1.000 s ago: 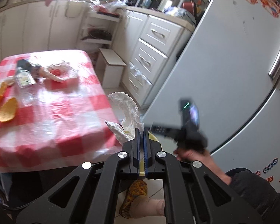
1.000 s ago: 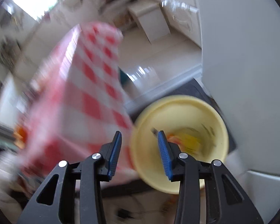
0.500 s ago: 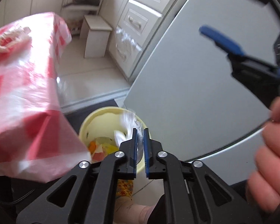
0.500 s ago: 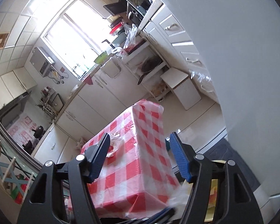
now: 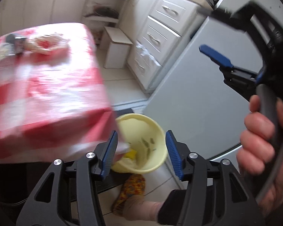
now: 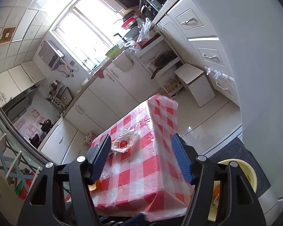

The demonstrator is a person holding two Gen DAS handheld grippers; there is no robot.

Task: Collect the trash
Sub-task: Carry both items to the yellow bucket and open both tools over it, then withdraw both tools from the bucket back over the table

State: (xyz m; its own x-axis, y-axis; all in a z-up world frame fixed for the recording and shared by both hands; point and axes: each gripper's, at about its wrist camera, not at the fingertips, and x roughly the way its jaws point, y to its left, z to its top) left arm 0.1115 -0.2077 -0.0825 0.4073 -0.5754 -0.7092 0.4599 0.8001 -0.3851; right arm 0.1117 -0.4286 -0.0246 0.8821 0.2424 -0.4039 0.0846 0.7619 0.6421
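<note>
The left gripper (image 5: 140,151) had just been opening; its jaws stood apart with nothing between them, poised above the yellow bin (image 5: 156,137) on the floor beside the refrigerator (image 5: 188,94). Trash lay at the bottom of the bin. The right gripper (image 6: 141,156) was also open and held nothing, aimed over the table (image 6: 151,171) with its red-checked cloth. A crumpled plastic bag (image 6: 123,142) lay on the table, with an orange peel (image 6: 97,185) near the table's close edge. A hand (image 5: 260,146) gripped the right gripper's handle.
</note>
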